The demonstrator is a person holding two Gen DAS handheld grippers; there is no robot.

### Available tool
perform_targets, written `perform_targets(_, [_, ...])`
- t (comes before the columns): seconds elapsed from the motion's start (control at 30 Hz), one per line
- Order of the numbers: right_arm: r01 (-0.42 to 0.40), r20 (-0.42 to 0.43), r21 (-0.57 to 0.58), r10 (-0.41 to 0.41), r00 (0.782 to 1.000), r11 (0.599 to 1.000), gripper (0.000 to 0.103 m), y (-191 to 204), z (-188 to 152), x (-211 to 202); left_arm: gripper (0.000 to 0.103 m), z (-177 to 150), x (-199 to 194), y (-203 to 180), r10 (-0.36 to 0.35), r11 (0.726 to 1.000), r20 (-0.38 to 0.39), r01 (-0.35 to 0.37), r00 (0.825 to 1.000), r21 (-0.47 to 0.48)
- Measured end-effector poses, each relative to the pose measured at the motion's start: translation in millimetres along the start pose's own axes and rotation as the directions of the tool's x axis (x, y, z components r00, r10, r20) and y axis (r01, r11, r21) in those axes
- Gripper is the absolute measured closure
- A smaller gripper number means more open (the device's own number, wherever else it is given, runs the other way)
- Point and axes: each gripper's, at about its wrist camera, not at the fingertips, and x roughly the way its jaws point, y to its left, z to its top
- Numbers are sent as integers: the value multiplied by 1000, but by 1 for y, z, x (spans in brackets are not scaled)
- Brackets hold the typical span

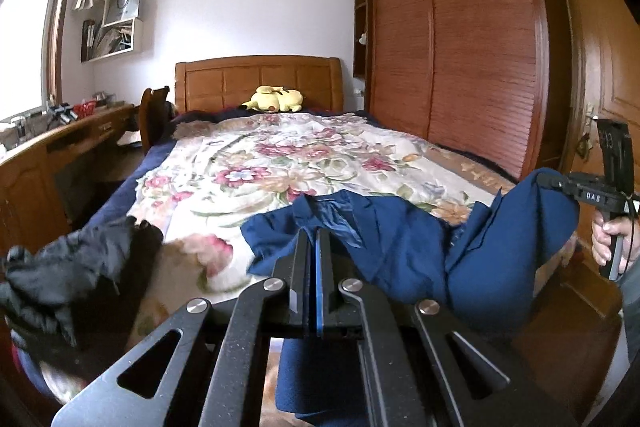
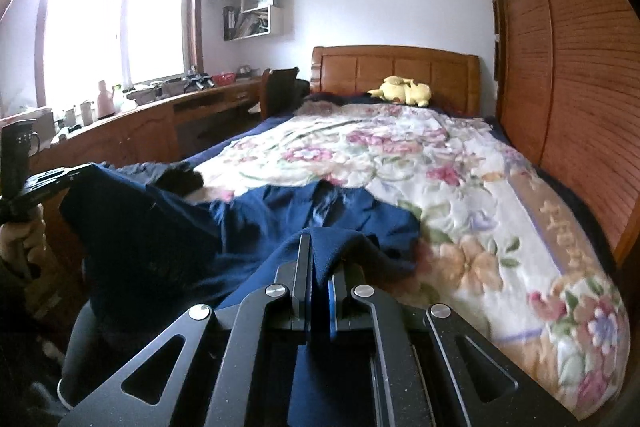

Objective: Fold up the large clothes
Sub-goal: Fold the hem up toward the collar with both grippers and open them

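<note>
A navy blue jacket (image 1: 404,243) lies spread over the near end of the bed with its collar and shiny lining facing the headboard. My left gripper (image 1: 314,233) is shut on its near hem, with cloth hanging below the fingers. My right gripper (image 2: 320,247) is shut on another part of the jacket (image 2: 248,227), which drapes over its fingers. The right gripper also shows at the right edge of the left wrist view (image 1: 560,183), holding a lifted corner. The left gripper shows at the left edge of the right wrist view (image 2: 76,175), holding a raised corner.
A floral blanket (image 1: 280,163) covers the bed. A black garment (image 1: 76,267) lies bunched at the bed's near left corner. A yellow plush toy (image 1: 276,99) sits by the wooden headboard. A wardrobe (image 1: 460,47) runs along the right, a cluttered desk (image 2: 140,123) along the left.
</note>
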Motion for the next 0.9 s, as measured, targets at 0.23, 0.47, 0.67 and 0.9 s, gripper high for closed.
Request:
perform_targets(0.23, [50, -56, 57, -46, 997, 997, 98, -28, -14, 74, 101, -7, 60, 17, 36, 999, -64, -37, 997, -17])
perform_targets(0.47, [99, -160, 16, -95, 983, 995, 98, -52, -37, 130, 101, -19, 111, 31, 79, 997, -145, -79, 986, 7])
perform_targets(0.67, [104, -155, -23, -106, 982, 994, 98, -62, -3, 173, 101, -5, 159, 44, 123, 992, -155, -122, 980, 18])
perform_targets(0.9, [134, -169, -58, -142, 975, 989, 98, -85, 8, 250, 101, 2, 215, 78, 172, 983, -175, -179, 969, -25])
